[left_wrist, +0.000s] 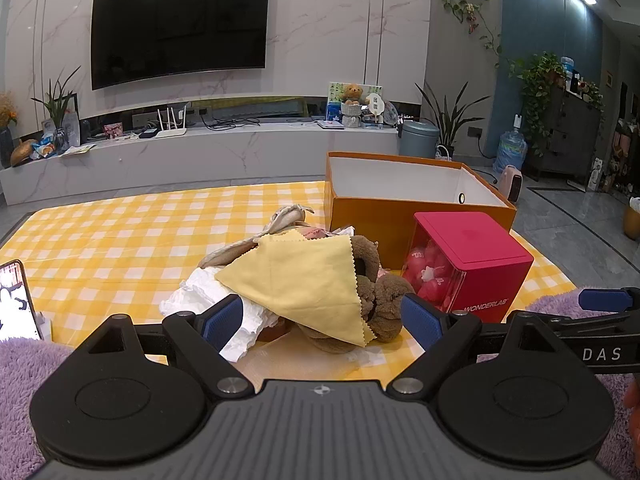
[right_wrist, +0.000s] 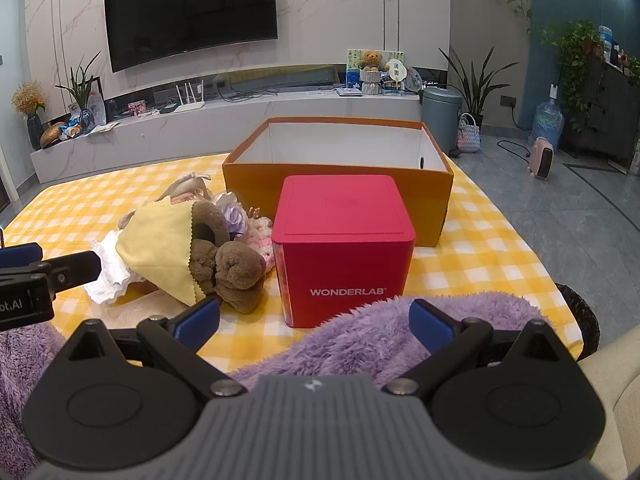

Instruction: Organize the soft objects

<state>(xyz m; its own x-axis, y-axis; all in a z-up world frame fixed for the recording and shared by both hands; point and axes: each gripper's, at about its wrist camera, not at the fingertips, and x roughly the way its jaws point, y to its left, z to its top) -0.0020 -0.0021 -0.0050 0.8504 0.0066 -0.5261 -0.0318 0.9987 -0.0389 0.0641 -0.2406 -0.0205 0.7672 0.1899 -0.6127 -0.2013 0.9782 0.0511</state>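
Note:
A pile of soft things lies on the yellow checked tablecloth [left_wrist: 100,240]: a yellow cloth [left_wrist: 296,276], a brown plush toy [left_wrist: 380,296], a white crumpled cloth [left_wrist: 200,300] and beige fabric [left_wrist: 288,214] behind. My left gripper [left_wrist: 322,318] is open, its jaws either side of the pile's near edge. My right gripper [right_wrist: 314,322] is open over a fluffy purple blanket [right_wrist: 360,340] at the table's near edge. The pile shows left in the right wrist view, with the yellow cloth [right_wrist: 160,244], the plush toy [right_wrist: 228,264] and purple and pink soft items [right_wrist: 248,224].
An open orange box [left_wrist: 384,216] stands behind the pile; it also shows in the right wrist view [right_wrist: 256,184]. A red WONDERLAB box [right_wrist: 344,248] stands before it. A phone [left_wrist: 16,300] stands at left. A TV wall and shelf lie beyond.

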